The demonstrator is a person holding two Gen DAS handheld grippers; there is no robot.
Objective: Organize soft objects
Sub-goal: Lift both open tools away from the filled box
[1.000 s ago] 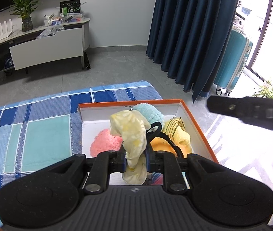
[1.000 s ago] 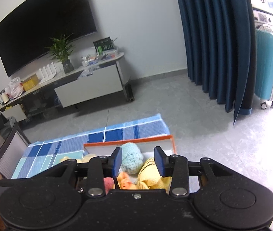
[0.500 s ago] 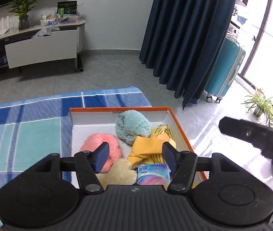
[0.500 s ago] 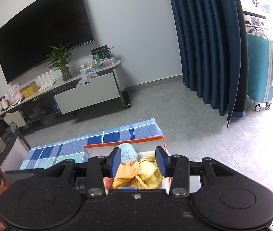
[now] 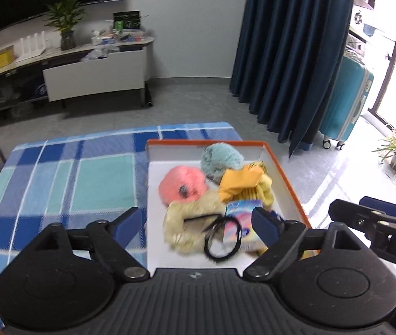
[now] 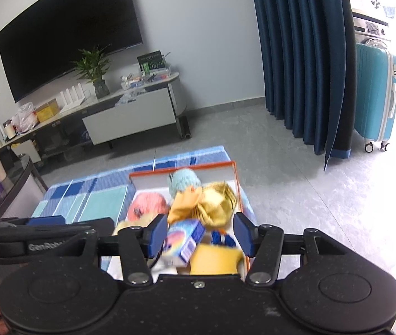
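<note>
Left gripper (image 5: pixel 196 219) opening wide, nothing gripped; right gripper (image 6: pixel 201 233) opening, empty. Both above orange box (image 5: pixel 284 176) on plaid cloth (image 5: pixel 66 173). Only left view shows black hair tie (image 5: pixel 221 241). Box holds pink plush (image 5: pixel 182 185), teal plush (image 5: pixel 220 160), yellow cloths (image 6: pixel 212 203), tissue pack (image 6: pixel 182 240).

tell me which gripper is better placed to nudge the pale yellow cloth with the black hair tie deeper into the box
Left, I'd say. The left gripper, jaws opening and empty, looks straight over the pale yellow cloth and black hair tie in the orange box. The right gripper, also opening and empty, faces the tissue pack instead.
</note>
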